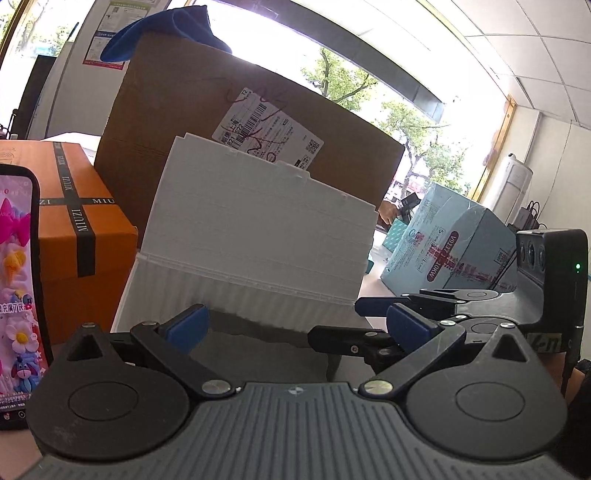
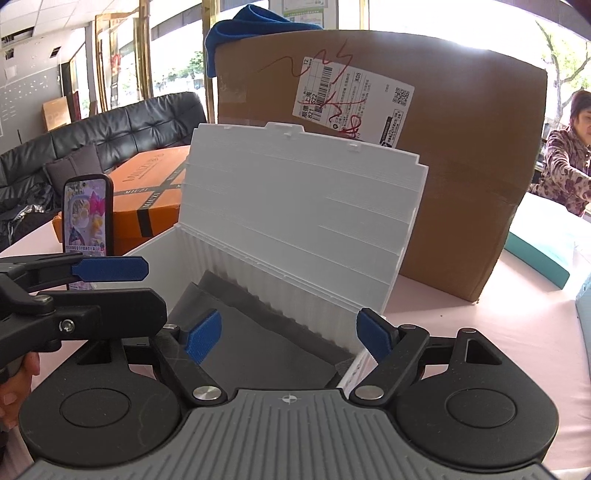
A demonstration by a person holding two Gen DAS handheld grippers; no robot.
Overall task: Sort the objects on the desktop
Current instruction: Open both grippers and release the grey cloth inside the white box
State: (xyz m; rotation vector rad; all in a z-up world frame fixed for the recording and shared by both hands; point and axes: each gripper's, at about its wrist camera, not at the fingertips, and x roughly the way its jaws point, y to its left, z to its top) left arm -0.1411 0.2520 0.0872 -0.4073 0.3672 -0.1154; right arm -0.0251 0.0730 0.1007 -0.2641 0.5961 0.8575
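Note:
A white corrugated plastic box [image 1: 236, 295] stands right in front of both grippers, its lid [image 2: 303, 206] raised and leaning back against a brown carton. A grey liner [image 2: 258, 350] covers its floor; I see nothing else inside. My left gripper [image 1: 297, 328] is open at the box's near wall, holding nothing. My right gripper [image 2: 290, 338] is open too, hovering over the box's front right corner. Each gripper shows in the other's view: the right gripper [image 1: 351, 323] and the left gripper [image 2: 122, 288]. A phone [image 2: 88, 218] with a lit, colourful screen stands upright to the left of the box.
A tall brown carton [image 2: 461, 177] with a shipping label stands behind the box, a blue cloth [image 2: 251, 26] on top. An orange gift box [image 1: 77, 229] is at the left, a pale blue carton [image 1: 454, 251] at the right. A person [image 2: 565, 166] sits far right by the pink table [image 2: 498, 321].

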